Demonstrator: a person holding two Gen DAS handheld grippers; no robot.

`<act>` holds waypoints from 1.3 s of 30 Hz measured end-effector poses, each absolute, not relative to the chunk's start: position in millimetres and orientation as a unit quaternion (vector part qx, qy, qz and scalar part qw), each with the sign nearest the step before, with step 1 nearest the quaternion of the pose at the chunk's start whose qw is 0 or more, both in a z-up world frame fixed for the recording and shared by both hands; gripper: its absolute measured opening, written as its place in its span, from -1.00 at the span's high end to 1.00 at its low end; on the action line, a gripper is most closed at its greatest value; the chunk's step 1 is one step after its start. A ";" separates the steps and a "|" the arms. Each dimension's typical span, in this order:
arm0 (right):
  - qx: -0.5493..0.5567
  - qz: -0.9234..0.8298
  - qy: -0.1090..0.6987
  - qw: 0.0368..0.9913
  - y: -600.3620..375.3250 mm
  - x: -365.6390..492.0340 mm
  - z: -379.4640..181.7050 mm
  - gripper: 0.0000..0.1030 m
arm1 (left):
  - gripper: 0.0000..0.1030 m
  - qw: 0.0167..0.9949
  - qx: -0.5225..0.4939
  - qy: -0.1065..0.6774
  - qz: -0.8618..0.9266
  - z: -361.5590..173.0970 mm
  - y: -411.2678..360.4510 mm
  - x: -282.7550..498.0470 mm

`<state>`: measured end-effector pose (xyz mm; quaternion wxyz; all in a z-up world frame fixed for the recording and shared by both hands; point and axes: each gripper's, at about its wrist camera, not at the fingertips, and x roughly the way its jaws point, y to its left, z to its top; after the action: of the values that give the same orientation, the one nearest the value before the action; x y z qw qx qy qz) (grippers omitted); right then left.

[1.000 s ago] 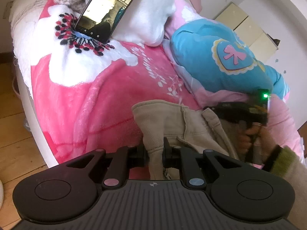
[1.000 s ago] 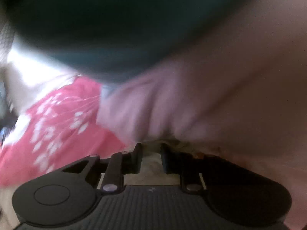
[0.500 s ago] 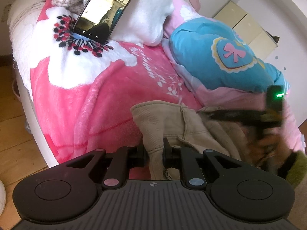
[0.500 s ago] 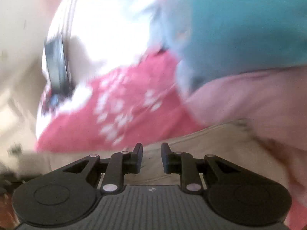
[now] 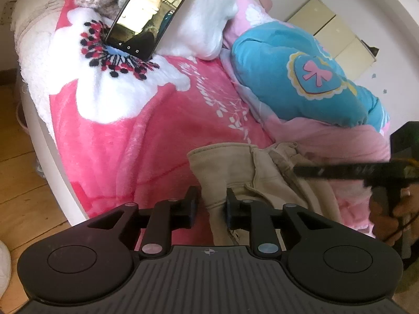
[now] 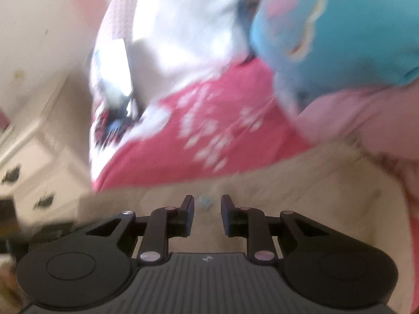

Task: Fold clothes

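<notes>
A beige garment [image 5: 235, 167] lies crumpled on the pink blanket [image 5: 125, 141] near the bed's front edge. My left gripper [image 5: 210, 204] is low over its near edge. Its jaws are opening, and a fold of the cloth still stands between the fingers with a narrow gap at the left pad. In the left wrist view my right gripper [image 5: 297, 170], held by a hand [image 5: 392, 209], reaches in from the right over the garment's far side. In the blurred right wrist view beige cloth [image 6: 288, 183] fills the gap of the right gripper [image 6: 207, 204], which looks shut on it.
A phone [image 5: 149, 18] leans on a white plush pillow [image 5: 209, 13] at the head of the bed. A blue cushion with a pink bow [image 5: 296, 73] lies to the right. Wooden floor [image 5: 21, 183] shows on the left, and pale cabinets [image 5: 337, 34] stand by the wall.
My left jaws have parted around the beige fold. My right gripper has swung right and lifted, and its view now takes in the red blanket and blue cushion instead of close fabric.
</notes>
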<state>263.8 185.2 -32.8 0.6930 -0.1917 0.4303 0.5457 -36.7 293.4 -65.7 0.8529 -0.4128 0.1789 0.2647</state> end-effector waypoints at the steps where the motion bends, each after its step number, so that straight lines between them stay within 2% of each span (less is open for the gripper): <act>1: -0.207 0.541 0.436 0.689 191.8 257.9 -40.7 0.53 | 0.59 0.852 -0.413 0.184 0.266 -65.3 293.7 -36.0; 4: -0.248 0.517 0.434 0.695 209.3 248.2 -70.5 0.53 | 0.59 0.850 -0.410 0.193 0.268 -63.8 293.9 -34.4; 7: -0.226 0.508 0.426 0.714 209.8 250.9 -73.9 0.53 | 0.58 0.850 -0.407 0.200 0.269 -62.3 293.0 -35.7; 14: -0.077 0.507 0.416 0.751 142.0 264.5 -12.0 0.52 | 0.34 0.850 -0.402 0.189 0.282 -52.3 290.4 -56.6; 19: 0.039 0.492 0.346 0.798 7.5 254.0 69.6 0.49 | 0.26 0.850 -0.391 0.180 0.303 -43.4 290.6 -69.8; 23: 0.093 0.436 0.260 0.857 -125.8 215.5 120.1 0.14 | 0.26 0.856 -0.360 0.169 0.331 -27.4 284.4 -74.6; 26: 0.135 0.368 0.210 0.896 -215.7 176.0 132.3 0.11 | 0.26 0.869 -0.334 0.161 0.328 -11.4 273.1 -67.7; 32: 0.194 0.226 0.206 0.932 -320.5 103.3 85.5 0.09 | 0.22 0.907 -0.293 0.195 0.232 6.9 228.6 -9.8; 38: 0.164 0.061 0.254 0.951 -341.6 75.0 19.3 0.08 | 0.22 0.925 -0.236 0.283 0.095 -7.1 148.1 78.8; 39: 0.152 0.040 0.260 0.953 -342.6 75.4 12.3 0.03 | 0.21 0.926 -0.225 0.293 0.080 -12.4 135.5 88.9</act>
<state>75.4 -342.6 12.3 0.9526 0.1517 0.2605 0.0402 88.9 135.5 -12.4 0.9258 -0.2252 0.2928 0.0803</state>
